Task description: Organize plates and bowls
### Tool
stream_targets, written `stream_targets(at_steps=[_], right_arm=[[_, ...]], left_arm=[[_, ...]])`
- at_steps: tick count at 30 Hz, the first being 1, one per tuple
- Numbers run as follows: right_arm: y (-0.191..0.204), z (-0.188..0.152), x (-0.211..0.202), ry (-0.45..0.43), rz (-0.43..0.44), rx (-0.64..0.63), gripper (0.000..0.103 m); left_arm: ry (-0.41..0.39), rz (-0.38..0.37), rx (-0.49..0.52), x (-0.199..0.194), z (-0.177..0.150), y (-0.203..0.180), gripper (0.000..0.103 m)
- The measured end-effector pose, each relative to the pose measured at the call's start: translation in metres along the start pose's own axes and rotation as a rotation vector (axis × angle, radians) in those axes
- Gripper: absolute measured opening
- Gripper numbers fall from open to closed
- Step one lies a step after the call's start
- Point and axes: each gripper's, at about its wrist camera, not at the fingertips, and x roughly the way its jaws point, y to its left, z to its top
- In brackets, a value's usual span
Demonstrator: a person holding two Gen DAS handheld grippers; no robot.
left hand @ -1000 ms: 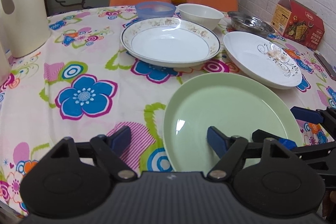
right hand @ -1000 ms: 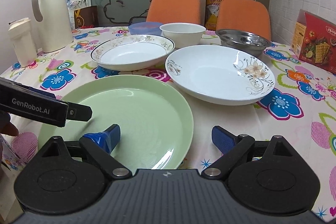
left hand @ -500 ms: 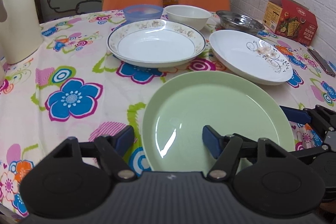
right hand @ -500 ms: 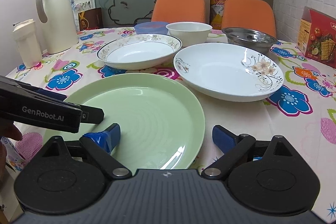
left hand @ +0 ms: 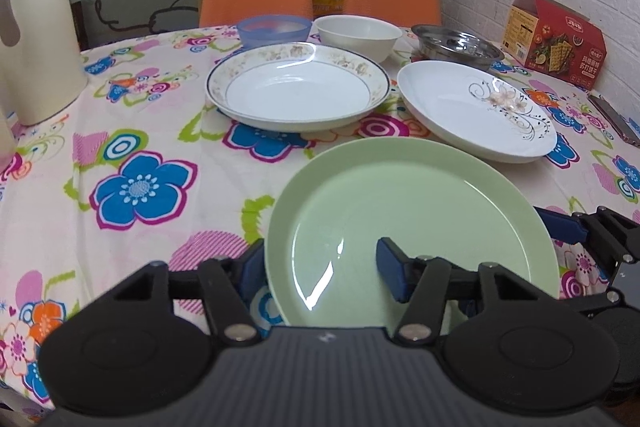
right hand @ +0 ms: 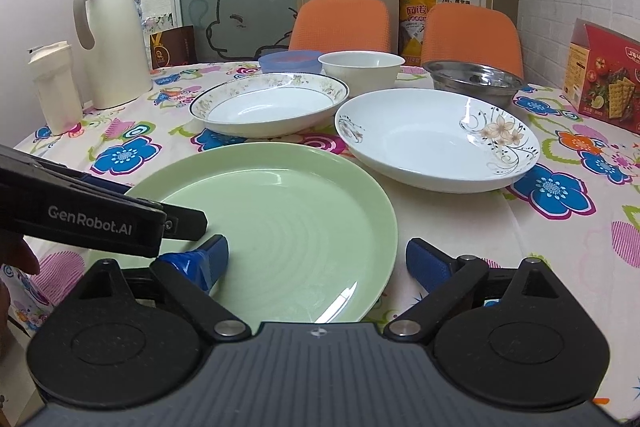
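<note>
Left gripper (left hand: 320, 267) is closing astride the green plate's (left hand: 412, 211) near-left rim, pads not yet pressing; beyond sit two white plates, three bowls, two orange chairs. Right wrist view: right gripper (right hand: 316, 261) spread wide astride the same plate's (right hand: 288, 219) right rim, on the floral tablecloth (right hand: 520, 227).

Black tongs (right hand: 316, 263) with blue pads (right hand: 424, 265); silver screws; white "GenRobot.AI" lettering on the other's (left hand: 320, 267) side.
</note>
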Motion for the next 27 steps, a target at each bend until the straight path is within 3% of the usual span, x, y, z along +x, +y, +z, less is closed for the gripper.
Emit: stream_targets(at_steps=[5, 8, 15, 22, 27], right_arm=[[0.006, -0.002, -0.003, -0.017, -0.012, 0.003, 0.074], [0.009, 0.003, -0.003, -0.004, -0.001, 0.01, 0.069], [0.046, 0.024, 0.005, -0.057, 0.083, 0.004, 0.069], [0.086, 0.036, 0.025, -0.056, 0.189, -0.025, 0.069], [0.093, 0.032, 0.038, -0.011, 0.205, -0.014, 0.069]], left_arm=[[0.006, 0.018, -0.018, -0.004, 0.002, 0.005, 0.042], [0.005, 0.036, -0.037, -0.009, 0.002, 0.014, 0.041], [-0.048, 0.147, -0.104, -0.038, 0.01, 0.062, 0.04], [-0.026, 0.237, -0.139, -0.042, 0.006, 0.1, 0.04], [0.009, 0.217, -0.165, -0.027, 0.001, 0.109, 0.04]])
